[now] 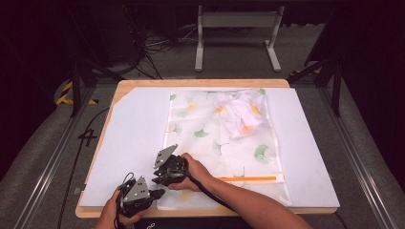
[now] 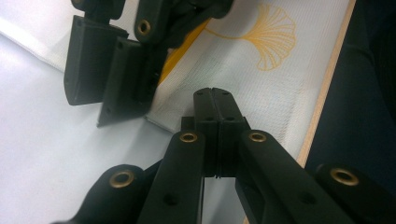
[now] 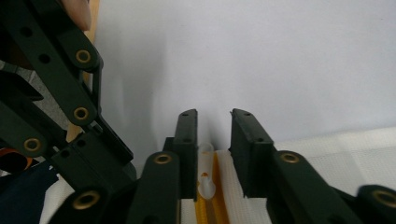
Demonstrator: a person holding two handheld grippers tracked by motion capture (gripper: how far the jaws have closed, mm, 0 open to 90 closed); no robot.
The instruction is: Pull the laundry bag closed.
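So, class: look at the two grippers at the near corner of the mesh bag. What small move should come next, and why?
Probably close the right gripper on the zipper pull. Its jaws stand open with the clear pull between them on the orange zipper, while the left gripper is shut at the mesh laundry bag's corner, seemingly pinning it.

A white rectangular mat (image 1: 133, 143) covers most of the light wooden tabletop (image 1: 119, 87). On it, right of centre, a white mesh bag printed with ginkgo leaves (image 1: 219, 143) runs from the far edge to the near edge. A crumpled white printed cloth (image 1: 241, 112) sits in its far right part. An orange zipper strip (image 1: 248, 179) crosses its near end.
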